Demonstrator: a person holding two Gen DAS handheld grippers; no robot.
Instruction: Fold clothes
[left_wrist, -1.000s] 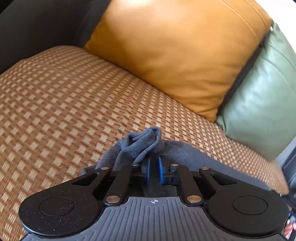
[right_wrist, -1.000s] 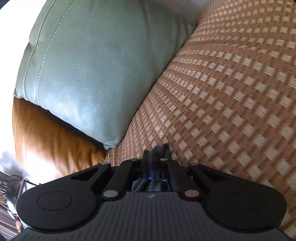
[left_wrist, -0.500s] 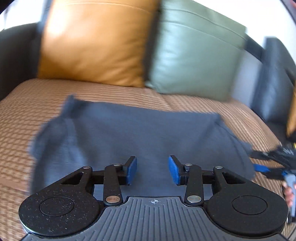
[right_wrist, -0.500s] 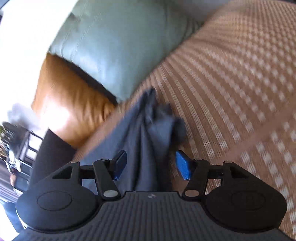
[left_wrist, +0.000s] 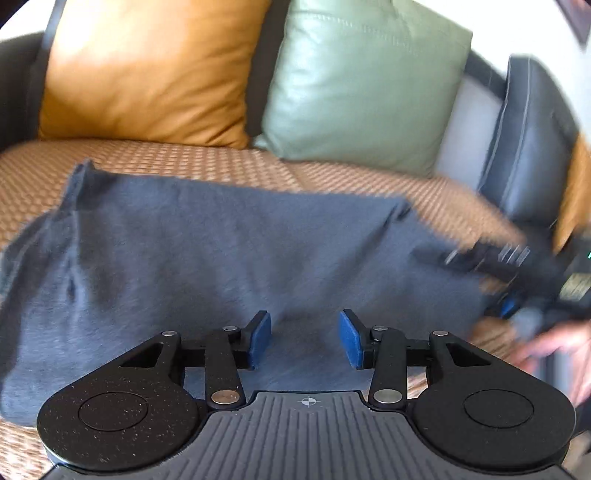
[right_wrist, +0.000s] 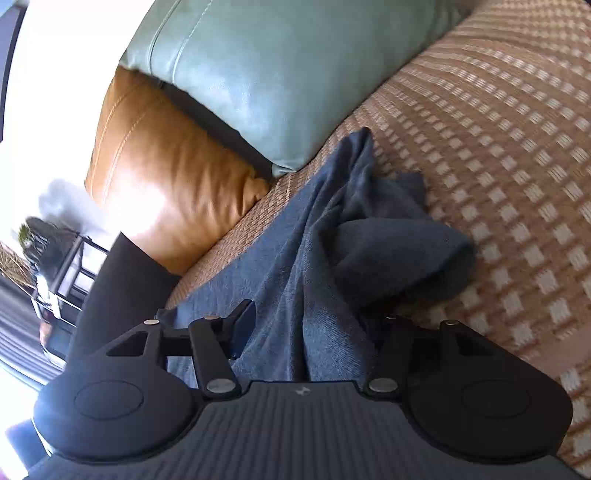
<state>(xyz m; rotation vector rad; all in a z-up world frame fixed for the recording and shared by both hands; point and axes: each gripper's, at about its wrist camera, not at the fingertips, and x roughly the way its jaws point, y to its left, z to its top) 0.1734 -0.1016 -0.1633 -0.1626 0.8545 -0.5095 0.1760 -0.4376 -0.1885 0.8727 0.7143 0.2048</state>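
A dark grey knitted garment (left_wrist: 229, 258) lies spread across the woven tan-and-cream mat of the sofa seat (left_wrist: 177, 162), its far edge running along the back of the seat below an ochre leather cushion (left_wrist: 147, 70) and a pale green leather cushion (left_wrist: 362, 85). Both claws have let go of it. The left claw (left_wrist: 304, 339) hangs over the near part of the cloth, blue pads (left_wrist: 258, 338) apart with nothing pressed between them, the jaws opening a little further. The right claw (right_wrist: 310, 328) sits over the bunched end of the garment toward the right end of the seat; its jaws are now closing slightly, with cloth lying between them but no pad visibly pressing on it. In the left wrist view that claw appears as a blur at the garment's right end, with the person's hand (left_wrist: 554, 347) behind it.

A second ago each claw was pinched shut on a gathered corner, close to the cushions at the back of the seat. Half a second ago the jaws had parted and the cloth had dropped flat. Since then the left view has barely shifted, while the right claw has drawn back toward the front edge of the seat. The release suggests a fold has been laid down; the rumpled sleeve (right_wrist: 399, 254) at the right end likely wants straightening next.
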